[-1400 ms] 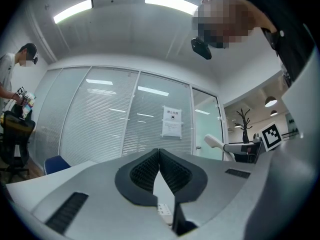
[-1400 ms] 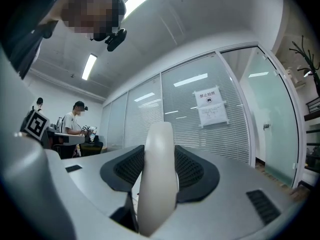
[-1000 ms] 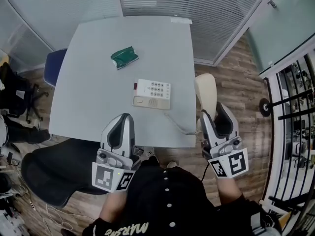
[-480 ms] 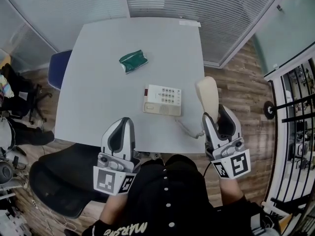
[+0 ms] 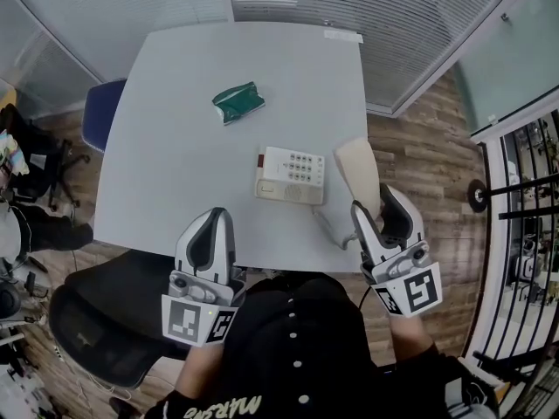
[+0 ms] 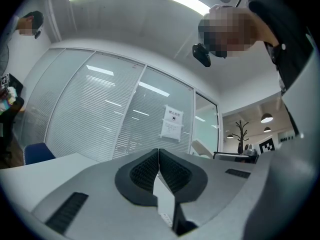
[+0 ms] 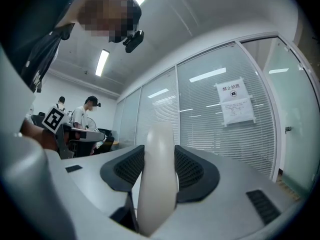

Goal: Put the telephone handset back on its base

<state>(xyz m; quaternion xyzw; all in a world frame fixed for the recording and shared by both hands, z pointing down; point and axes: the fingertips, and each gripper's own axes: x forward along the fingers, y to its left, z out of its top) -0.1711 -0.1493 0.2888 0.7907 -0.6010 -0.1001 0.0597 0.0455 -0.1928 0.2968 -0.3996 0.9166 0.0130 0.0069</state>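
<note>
A cream telephone base with a keypad lies on the grey table, right of the middle. The cream handset stands up between the jaws of my right gripper, which is shut on it off the table's right front corner. A coiled cord runs from the base toward the handset. My left gripper hangs at the table's front edge, shut, with nothing in it.
A green packet lies on the far half of the table. A blue chair stands at the left and a black chair at the front left. Glass walls with blinds enclose the table.
The right gripper has carried the handset a little left, nearer the table's right edge. The head view has shifted slightly. The left gripper has barely moved.
</note>
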